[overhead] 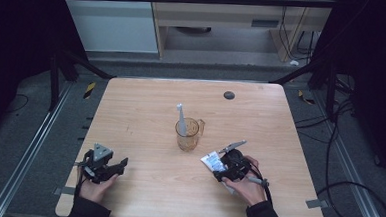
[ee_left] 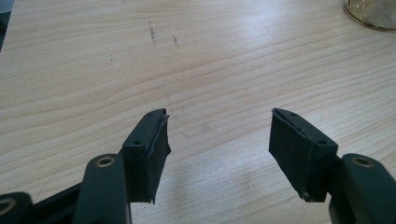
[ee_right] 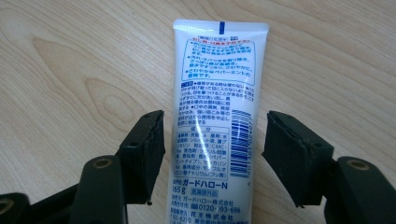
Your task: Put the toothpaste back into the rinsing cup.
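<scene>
Right gripper point(overhead: 221, 166), jaws apart, straddles a toothpaste tube point(ee_right: 215, 121) lying flat on the table point(overhead: 146, 111) at approx 4 o'clock from the glass cup point(overhead: 188, 134). Probably the grasp step; next: close on the tube. Left gripper point(overhead: 109, 165) idle, jaws apart w/ nothing between, at 8 o'clock.

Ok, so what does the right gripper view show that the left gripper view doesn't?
Right gripper view: a white tube with blue print lies flat on the table between the open jaws of the right claw, with a gap on each side. Left gripper view: the left claw is open over bare wood, and the base of an amber cup sits at the top right corner. Both show the wooden table and two black jaws set apart.
</scene>
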{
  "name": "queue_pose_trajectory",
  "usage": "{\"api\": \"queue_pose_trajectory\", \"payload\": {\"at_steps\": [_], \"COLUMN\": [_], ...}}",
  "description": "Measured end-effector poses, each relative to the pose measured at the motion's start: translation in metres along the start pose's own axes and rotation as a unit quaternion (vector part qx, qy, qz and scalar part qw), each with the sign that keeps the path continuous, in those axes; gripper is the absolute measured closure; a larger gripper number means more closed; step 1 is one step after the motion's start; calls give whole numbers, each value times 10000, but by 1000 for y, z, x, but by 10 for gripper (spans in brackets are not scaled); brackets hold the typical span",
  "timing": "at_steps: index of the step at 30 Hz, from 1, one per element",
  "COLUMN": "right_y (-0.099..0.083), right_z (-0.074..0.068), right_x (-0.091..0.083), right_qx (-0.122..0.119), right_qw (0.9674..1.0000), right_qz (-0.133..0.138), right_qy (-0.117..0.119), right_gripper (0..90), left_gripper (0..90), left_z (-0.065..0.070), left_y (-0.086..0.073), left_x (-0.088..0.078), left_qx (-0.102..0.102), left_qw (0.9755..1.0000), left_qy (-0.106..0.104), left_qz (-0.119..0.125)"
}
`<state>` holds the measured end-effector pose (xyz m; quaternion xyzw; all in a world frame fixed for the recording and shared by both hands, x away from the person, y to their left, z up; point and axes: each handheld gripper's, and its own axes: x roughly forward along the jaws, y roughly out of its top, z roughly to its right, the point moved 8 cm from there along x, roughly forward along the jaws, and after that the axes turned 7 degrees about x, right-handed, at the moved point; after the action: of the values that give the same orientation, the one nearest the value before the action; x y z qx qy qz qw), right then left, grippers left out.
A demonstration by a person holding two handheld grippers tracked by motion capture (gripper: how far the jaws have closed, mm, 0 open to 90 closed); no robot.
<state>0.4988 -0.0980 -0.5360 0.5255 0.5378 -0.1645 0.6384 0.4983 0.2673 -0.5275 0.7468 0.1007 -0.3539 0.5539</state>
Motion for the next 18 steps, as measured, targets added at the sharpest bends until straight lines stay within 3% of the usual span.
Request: {"api": "queue_pose_trajectory", "payload": {"at_steps": [18], "right_y": [1], "right_z": [1], "right_x": [15], "right_qx": [-63], "right_qw": [9996], "right_qz": [-265], "right_qy": [-47], "right_gripper": [414], "left_gripper": [370], "left_z": [0], "left_y": [-1], "left_x": [1], "left_qx": [8], "left_qw": [10000], "left_qy": [-10], "left_qz": [-27]}}
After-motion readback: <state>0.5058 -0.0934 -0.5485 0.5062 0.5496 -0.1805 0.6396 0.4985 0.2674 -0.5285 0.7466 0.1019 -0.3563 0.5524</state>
